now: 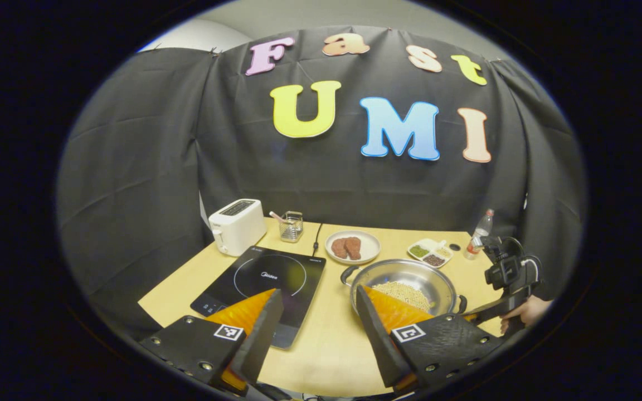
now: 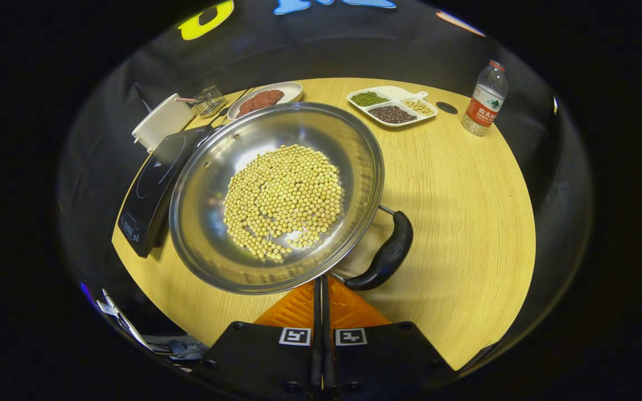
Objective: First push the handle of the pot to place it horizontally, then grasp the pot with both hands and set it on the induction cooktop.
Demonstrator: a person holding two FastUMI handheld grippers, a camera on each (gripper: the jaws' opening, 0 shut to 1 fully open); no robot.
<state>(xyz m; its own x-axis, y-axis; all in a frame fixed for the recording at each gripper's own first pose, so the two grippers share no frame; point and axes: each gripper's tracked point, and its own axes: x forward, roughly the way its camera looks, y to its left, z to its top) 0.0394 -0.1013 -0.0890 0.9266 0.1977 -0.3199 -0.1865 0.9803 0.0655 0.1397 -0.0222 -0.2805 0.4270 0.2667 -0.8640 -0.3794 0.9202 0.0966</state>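
toaster [image 1: 236, 224]: far left on counter [image 1: 332, 340], well apart from the work, no risk.
cooktop [image 1: 262, 284]: black induction cooktop left of pot, ring bare. Word printed inside the ring, too small to read safely. Cable [image 1: 317, 238] runs off its back edge toward the wall.
glass holder [image 1: 292, 226]: behind cooktop, beside toaster; out of the carry path, judging by layout.
left claw [image 1: 316, 312]: jaws wide apart, nothing between them, hovering over near counter edge between cooktop and pot.
plate [image 1: 353, 247]: two brown pieces on it, just behind pot's far handle; could get nudged if pot slides back.
pot [image 2: 276, 195]: steel, on counter right of cooktop, not yet on it. Loose pile of beans [image 2: 283, 200] in the bottom.
spill risk: uneven two-sided lift tilts pot, beans roll to one side or over the rim.
right claw [image 2: 321, 292]: jaws pressed together, nothing gripped, tips at pot's near rim beside the handle.
handle [image 2: 385, 256]: black, looks swung down against the pot side rather than out flat. Judgement: push step in hand.
push risk: closed tips may slip off the rounded handle; pot may skid toward cooktop edge instead of handle pivoting.
divided dish [image 2: 392, 107]: three kinds of beans, behind pot, apart from it.
bottle [image 2: 484, 100]: far right, upright, label with writing, left unread.
tags: square black-and-white markers on both claws.
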